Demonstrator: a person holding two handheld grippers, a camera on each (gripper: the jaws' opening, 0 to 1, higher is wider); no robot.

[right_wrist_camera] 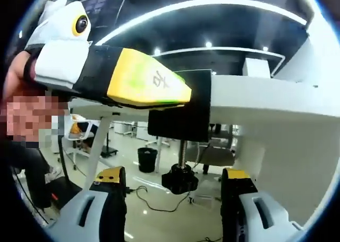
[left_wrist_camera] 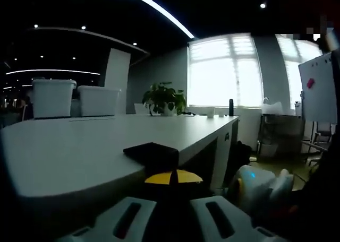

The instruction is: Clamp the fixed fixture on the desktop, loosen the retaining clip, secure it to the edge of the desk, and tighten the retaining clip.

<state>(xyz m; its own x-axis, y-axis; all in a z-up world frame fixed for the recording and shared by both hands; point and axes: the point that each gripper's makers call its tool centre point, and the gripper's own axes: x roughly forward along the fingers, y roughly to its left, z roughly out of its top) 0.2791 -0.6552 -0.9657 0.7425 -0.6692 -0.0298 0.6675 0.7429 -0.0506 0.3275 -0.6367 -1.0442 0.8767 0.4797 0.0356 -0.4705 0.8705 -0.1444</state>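
The white table (left_wrist_camera: pixel 79 146) carries two white bins (left_wrist_camera: pixel 53 97) at ten o'clock and a potted plant (left_wrist_camera: pixel 163 100) at twelve. The black clamp fixture (right_wrist_camera: pixel 180 112) straddles the table edge; the left gripper (right_wrist_camera: pixel 133 83) pinches it with fingers pressed on it. Its screw knob (right_wrist_camera: pixel 179 179) hangs between the right gripper (right_wrist_camera: pixel 175 191) fingers (right_wrist_camera: pixel 109 199), spread wide and apart from it.
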